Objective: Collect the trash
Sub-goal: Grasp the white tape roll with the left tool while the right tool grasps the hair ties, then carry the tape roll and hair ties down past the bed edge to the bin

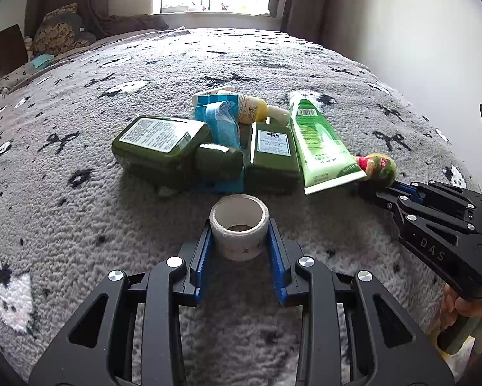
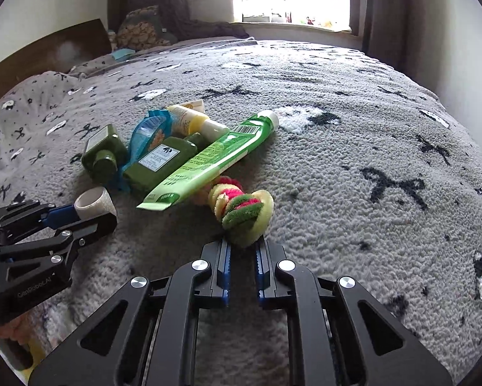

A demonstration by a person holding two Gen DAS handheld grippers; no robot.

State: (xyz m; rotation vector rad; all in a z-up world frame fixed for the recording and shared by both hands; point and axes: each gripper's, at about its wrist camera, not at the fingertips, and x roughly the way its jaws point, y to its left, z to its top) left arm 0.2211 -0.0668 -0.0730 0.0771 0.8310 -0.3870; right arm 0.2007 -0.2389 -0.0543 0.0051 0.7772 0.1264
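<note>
White tape roll point(image 1: 239, 226) pinched in left claw point(image 1: 239, 241) — right claw point(image 2: 243, 247) clamps fuzzy toy point(image 2: 241, 210), grip clear right-wrist only.

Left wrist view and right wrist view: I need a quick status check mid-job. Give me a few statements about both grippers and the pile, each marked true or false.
1. The left gripper has its fingers on both sides of the tape roll. True.
2. The right gripper is at the yellow bottle. False: it is at the knitted toy.
3. The green tube lies on the gray blanket. True.
4. The tape roll lies on top of the green tube. False: it sits apart, nearer the left gripper.
</note>
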